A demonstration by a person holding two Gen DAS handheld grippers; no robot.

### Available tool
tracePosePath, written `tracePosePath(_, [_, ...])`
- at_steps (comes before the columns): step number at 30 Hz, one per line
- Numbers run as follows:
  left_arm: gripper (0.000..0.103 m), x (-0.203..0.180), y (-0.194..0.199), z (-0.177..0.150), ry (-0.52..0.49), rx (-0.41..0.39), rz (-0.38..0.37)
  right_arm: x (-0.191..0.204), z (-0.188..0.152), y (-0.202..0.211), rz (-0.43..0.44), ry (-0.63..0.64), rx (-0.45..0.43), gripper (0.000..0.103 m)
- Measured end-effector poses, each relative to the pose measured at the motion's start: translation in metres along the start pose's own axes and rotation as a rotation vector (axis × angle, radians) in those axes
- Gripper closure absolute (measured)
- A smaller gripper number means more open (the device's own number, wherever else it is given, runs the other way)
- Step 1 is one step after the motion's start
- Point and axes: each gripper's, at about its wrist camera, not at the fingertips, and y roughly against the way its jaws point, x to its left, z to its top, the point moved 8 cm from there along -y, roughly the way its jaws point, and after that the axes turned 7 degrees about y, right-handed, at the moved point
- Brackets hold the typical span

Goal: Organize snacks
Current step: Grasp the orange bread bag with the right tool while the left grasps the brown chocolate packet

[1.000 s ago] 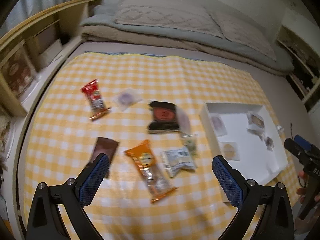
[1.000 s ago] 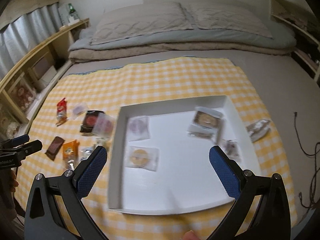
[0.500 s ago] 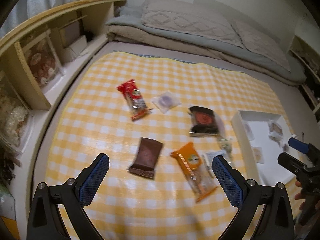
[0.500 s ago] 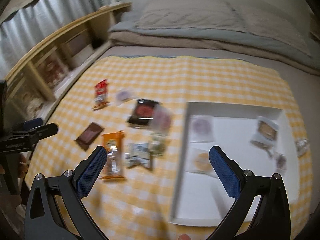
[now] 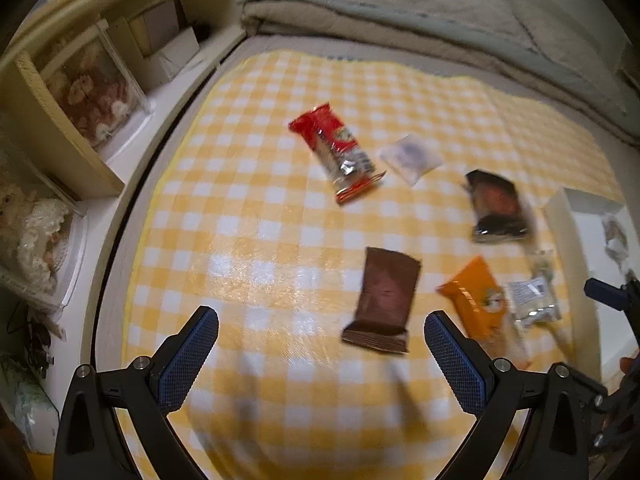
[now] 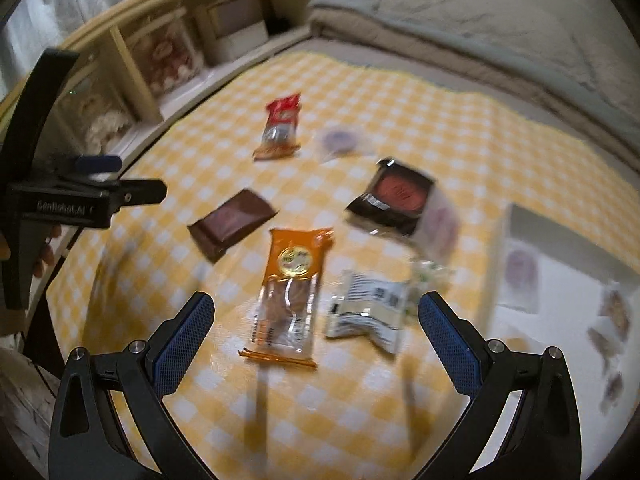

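Observation:
Snack packets lie scattered on a yellow checked cloth [image 5: 260, 240]. A brown packet [image 5: 386, 298] sits just ahead of my left gripper [image 5: 320, 334], which is open and empty above the cloth. Farther off are a red packet [image 5: 336, 152], a clear cookie packet [image 5: 410, 156], a black packet [image 5: 498, 206] and an orange packet [image 5: 478, 308]. My right gripper [image 6: 316, 320] is open and empty, hovering over the orange packet [image 6: 290, 288] and a white packet [image 6: 370, 312]. The white tray [image 6: 560, 280] with several small packets lies at the right.
A wooden shelf unit [image 5: 60, 92] with boxed items runs along the left side. Folded bedding and pillows [image 5: 400, 4] lie behind the cloth. The other gripper and a hand [image 6: 44, 216] show at the left edge of the right wrist view.
Both grippers swung left, away from the tray and over the loose packets. The left one came closer to the brown packet; the right one now frames the orange and white packets. Both stayed open.

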Motion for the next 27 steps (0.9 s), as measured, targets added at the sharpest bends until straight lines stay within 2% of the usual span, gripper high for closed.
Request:
tracePosePath(5, [0.000,0.001,-0.043,0.011,-0.032,0.071,-0.012,0.007,0.001,-0.039,0.044,-0.011,0.073,0.000])
tracePosePath(7, [0.009,-0.010,-0.057,0.016,-0.045,0.098,-0.053,0.009,0.002,-0.050,0.065,-0.031,0.104,0.002])
tracePosePath(9, [0.029,-0.016,-0.069,0.020,-0.060,0.119,-0.082,0.011,0.002,-0.063,0.093,-0.056,0.138,0.013])
tracePosePath(13, [0.032,-0.036,-0.096,0.020,-0.143,0.185,-0.129,0.016,0.001,-0.080,0.114,-0.087,0.194,0.018])
tracePosePath(15, [0.033,-0.042,-0.107,0.018,-0.177,0.210,-0.137,0.019,-0.001,-0.087,0.110,-0.098,0.215,0.024])
tracePosePath(20, [0.036,-0.055,-0.124,0.009,-0.218,0.242,-0.122,0.023,-0.002,-0.096,0.104,-0.099,0.256,0.037])
tracePosePath(22, [0.039,-0.058,-0.131,0.009,-0.226,0.246,-0.093,0.024,-0.004,-0.099,0.100,-0.092,0.272,0.041])
tracePosePath(26, [0.043,-0.065,-0.136,0.005,-0.233,0.239,-0.039,0.024,-0.006,-0.099,0.074,-0.087,0.283,0.059])
tracePosePath(27, [0.046,-0.067,-0.135,0.004,-0.233,0.237,-0.032,0.022,-0.006,-0.099,0.071,-0.094,0.285,0.059])
